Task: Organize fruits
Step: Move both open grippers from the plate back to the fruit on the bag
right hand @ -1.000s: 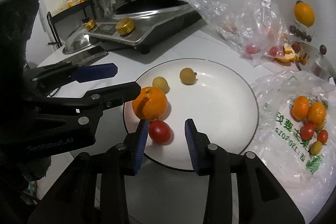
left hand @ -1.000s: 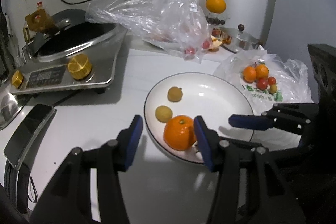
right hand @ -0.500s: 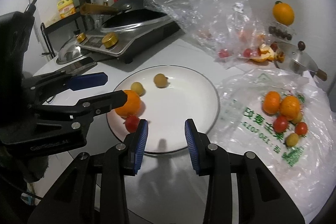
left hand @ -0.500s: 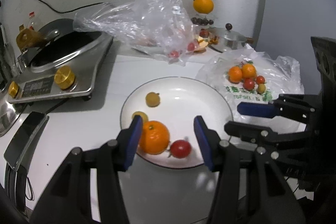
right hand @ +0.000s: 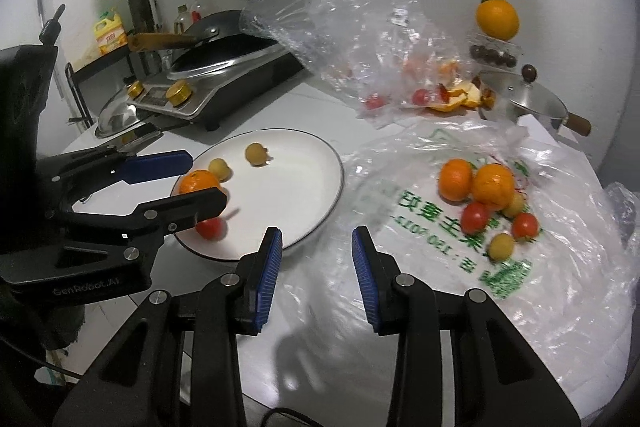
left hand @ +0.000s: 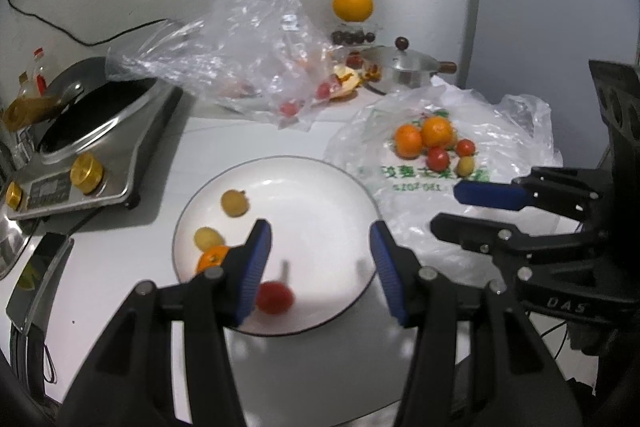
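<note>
The left gripper [left hand: 320, 263] is open and empty above the white plate [left hand: 320, 183], which carries an orange [right hand: 198, 181], a red tomato [left hand: 274, 297] and two small yellow fruits. The right gripper [right hand: 316, 267] is open and empty over the printed plastic bag [right hand: 420, 267] on the bench [left hand: 132, 259]; more fruits [right hand: 480, 199] lie clustered on the bag.

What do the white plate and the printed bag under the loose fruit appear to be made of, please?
Plate: probably glazed ceramic, glossy white with a thin dark rim line, though enamel or melamine is possible. Printed bag: thin translucent plastic film, crinkled, shiny, printed in green.
</note>
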A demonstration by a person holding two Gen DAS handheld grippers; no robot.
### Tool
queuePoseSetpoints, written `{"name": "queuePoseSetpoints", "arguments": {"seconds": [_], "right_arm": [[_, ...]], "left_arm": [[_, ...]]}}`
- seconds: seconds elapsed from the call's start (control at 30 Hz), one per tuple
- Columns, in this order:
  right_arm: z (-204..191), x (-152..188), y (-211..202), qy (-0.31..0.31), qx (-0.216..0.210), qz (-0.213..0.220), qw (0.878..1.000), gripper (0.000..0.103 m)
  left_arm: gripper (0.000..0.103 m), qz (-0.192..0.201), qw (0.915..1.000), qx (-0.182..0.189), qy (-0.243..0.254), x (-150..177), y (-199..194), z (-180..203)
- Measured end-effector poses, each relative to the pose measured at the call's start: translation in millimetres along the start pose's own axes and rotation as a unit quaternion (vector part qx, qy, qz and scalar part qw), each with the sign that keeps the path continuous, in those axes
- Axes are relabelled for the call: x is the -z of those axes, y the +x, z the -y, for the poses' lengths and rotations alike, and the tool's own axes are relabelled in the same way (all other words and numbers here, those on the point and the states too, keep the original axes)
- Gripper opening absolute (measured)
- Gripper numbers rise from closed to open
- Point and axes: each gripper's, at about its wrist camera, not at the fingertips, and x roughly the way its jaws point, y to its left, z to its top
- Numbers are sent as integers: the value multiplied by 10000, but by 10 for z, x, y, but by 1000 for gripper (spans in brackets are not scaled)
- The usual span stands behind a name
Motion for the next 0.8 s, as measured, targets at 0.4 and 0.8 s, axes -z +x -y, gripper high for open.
{"name": "queuePoseSetpoints", "arguments": {"seconds": [0.4, 0.8], "right_arm": [[328, 95, -176, 122, 166, 131, 9997, 38], [678, 171, -205, 272, 211, 141, 9993, 38]], "left_arm": [[61, 0, 9998, 72, 176, -101, 30, 354], [62, -140, 9994, 77, 294, -204, 205, 624]]}}
